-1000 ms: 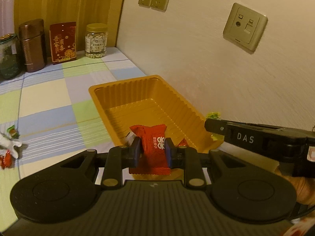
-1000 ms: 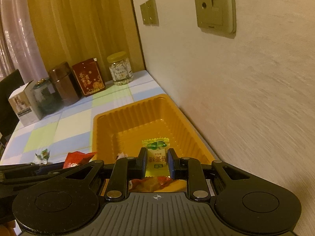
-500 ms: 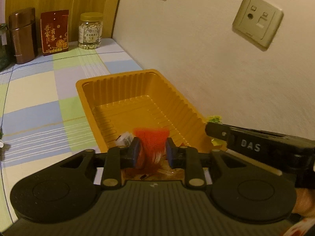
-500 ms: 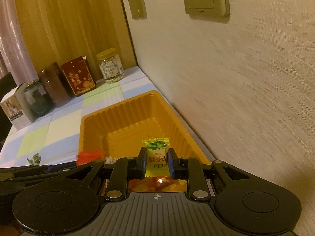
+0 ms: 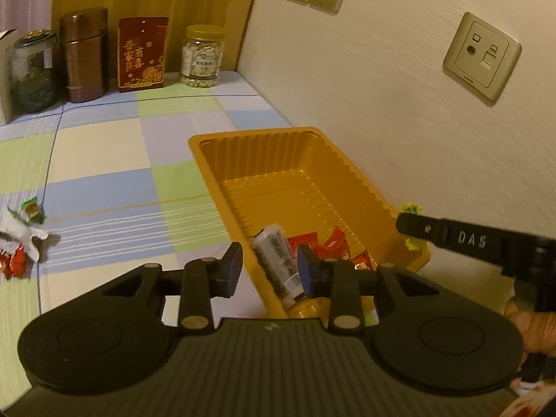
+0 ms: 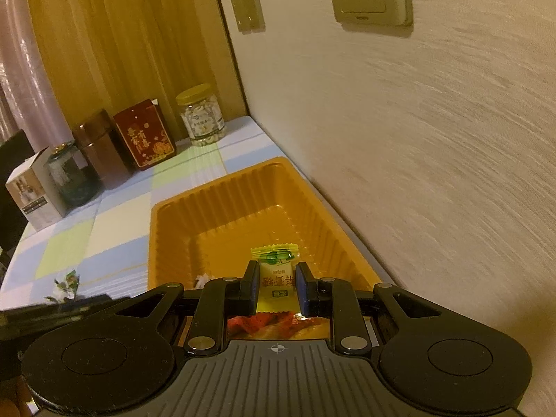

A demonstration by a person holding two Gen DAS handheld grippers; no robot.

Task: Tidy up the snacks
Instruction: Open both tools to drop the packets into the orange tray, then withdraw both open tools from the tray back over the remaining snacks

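Hovering over the ribbed orange plastic tray (image 5: 305,173) beside the wall, the left gripper (image 5: 269,266) stands parted and empty above red wrapped candies (image 5: 333,243) lying inside, while the right gripper (image 6: 277,283) pinches a yellow-wrapped candy (image 6: 276,278) above the same tray's near end

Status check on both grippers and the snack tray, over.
Left gripper open, empty. Right gripper shut on yellow wrapped candy, poised over ribbed orange plastic tray. Red snack packets already inside. Nothing in the way.
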